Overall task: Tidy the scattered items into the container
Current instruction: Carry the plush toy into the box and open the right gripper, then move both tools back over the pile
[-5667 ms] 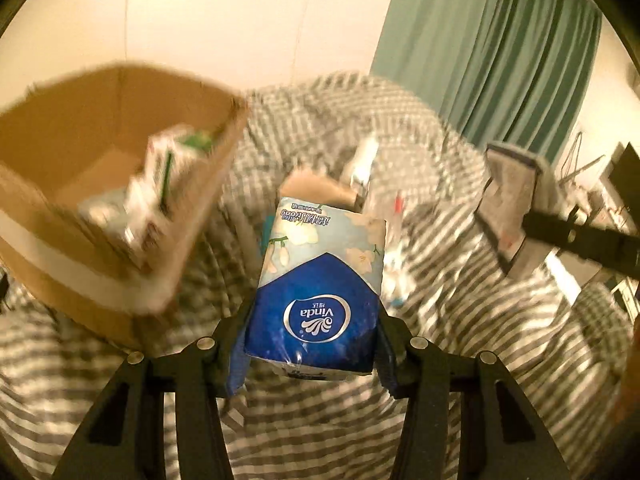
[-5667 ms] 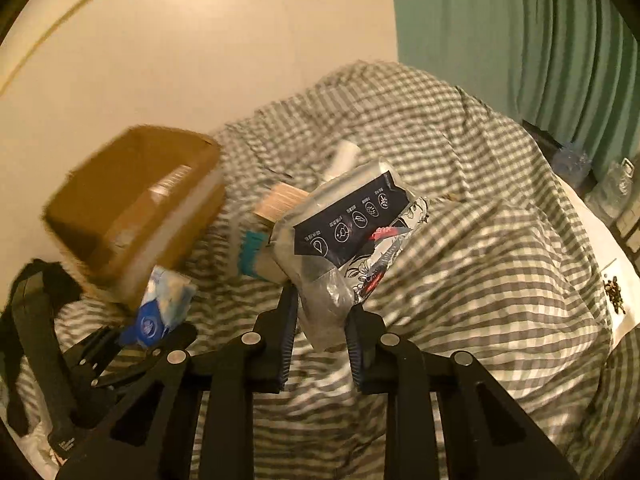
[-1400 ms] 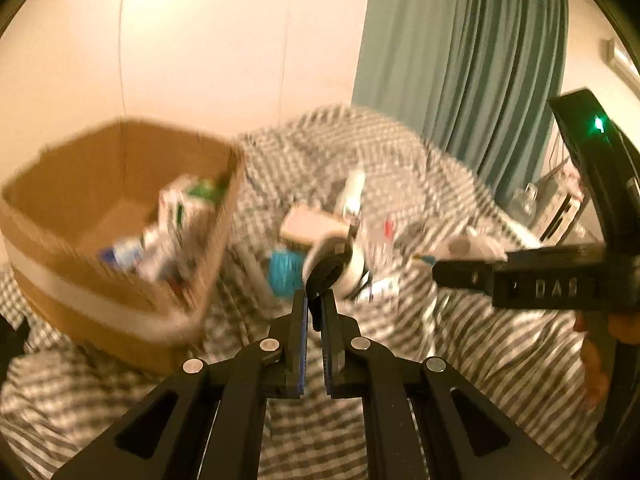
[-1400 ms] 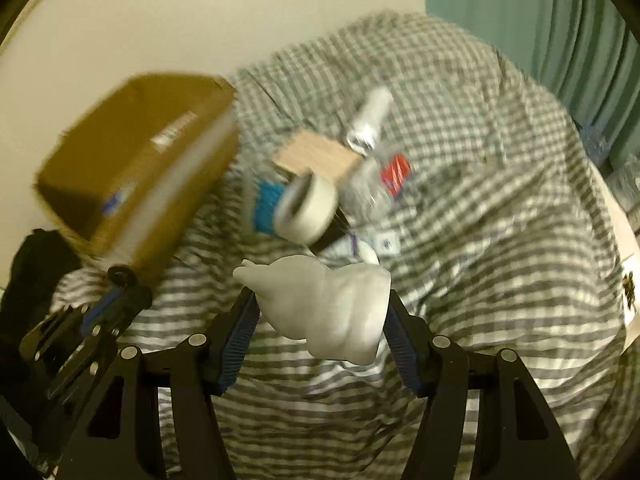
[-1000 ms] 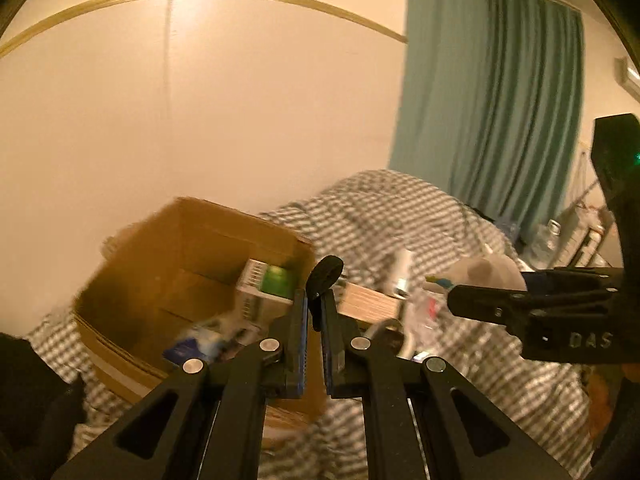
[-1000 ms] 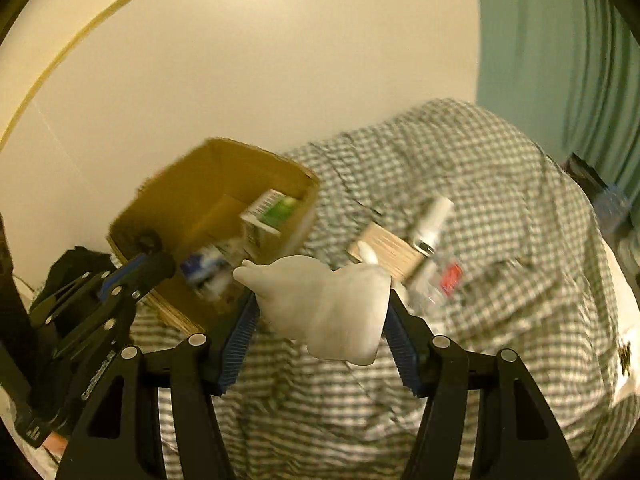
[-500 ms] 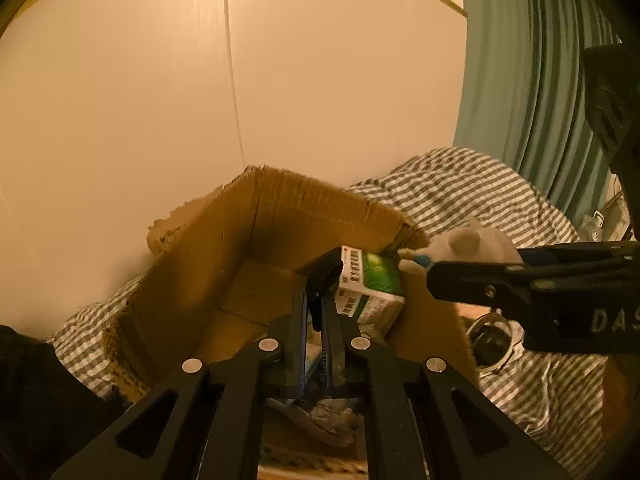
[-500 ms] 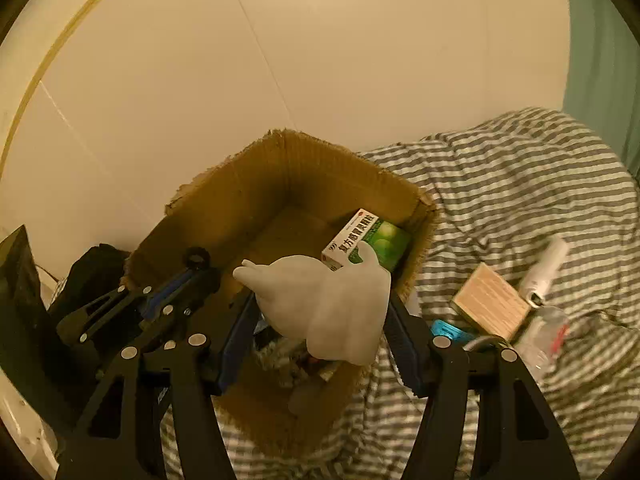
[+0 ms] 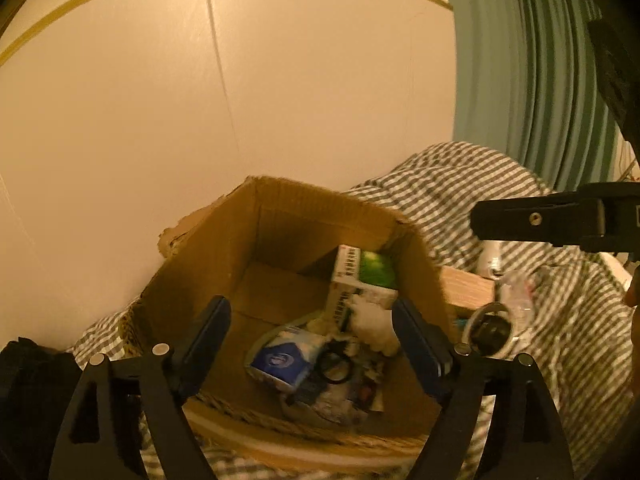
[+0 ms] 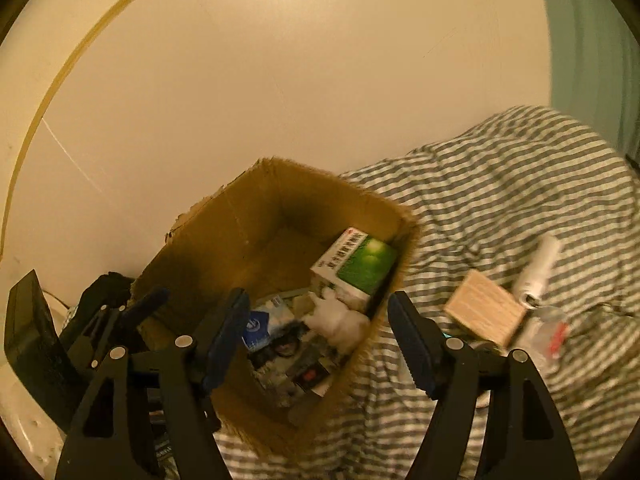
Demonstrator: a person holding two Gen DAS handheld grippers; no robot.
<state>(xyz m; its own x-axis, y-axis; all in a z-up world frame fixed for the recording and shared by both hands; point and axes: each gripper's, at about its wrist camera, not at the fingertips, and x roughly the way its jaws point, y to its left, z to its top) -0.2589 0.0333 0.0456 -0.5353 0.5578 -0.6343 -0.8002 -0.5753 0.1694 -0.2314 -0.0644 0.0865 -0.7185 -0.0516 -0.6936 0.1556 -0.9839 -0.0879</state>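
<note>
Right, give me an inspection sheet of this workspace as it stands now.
Surface: striped bedding, rumpled.
Job's things: cardboard box holds the green-and-white carton, white soft toy, blue tissue pack and a black ring.
Clutter: wooden block, white bottle, clear packet and tape roll lie outside the box on the bedding.
Grippers: left gripper and right gripper both opening, nothing between the jaws.
Cables: nothing seen.
Surroundings: cream wall, teal curtain, dark bag.
</note>
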